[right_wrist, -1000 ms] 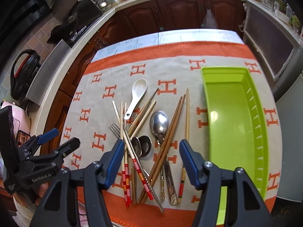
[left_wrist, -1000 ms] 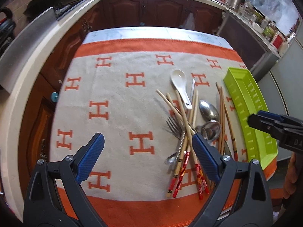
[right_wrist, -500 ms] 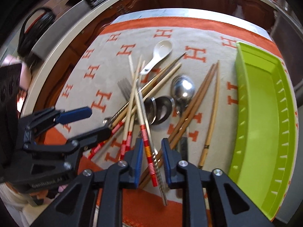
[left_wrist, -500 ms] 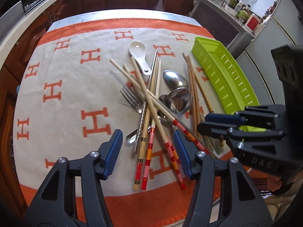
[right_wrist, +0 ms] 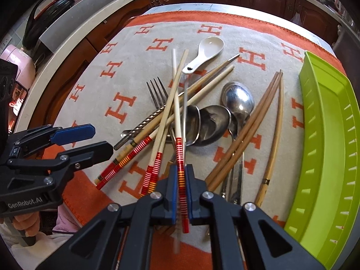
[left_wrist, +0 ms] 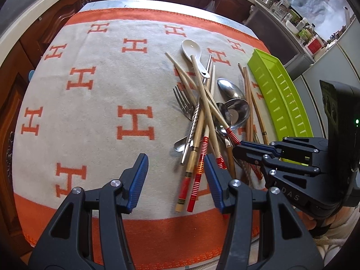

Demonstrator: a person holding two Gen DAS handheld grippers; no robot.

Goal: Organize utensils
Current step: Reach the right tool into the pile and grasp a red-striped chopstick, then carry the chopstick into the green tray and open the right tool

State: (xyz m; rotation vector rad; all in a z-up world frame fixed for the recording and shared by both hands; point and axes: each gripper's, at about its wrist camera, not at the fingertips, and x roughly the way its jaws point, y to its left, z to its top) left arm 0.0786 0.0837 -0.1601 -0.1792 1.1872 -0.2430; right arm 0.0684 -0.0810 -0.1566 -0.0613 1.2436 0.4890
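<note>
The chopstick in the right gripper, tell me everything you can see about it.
The chopstick is a slim, pale stick that looks like bamboo or wood, with red, white and orange striped banding on its thick end. The right gripper is shut on that banded part, blue pads pressing both sides. Its plain tip points away toward the white spoon. It crosses above the other chopsticks and the metal spoons in the pile; whether it has lifted clear of them cannot be told.
</note>
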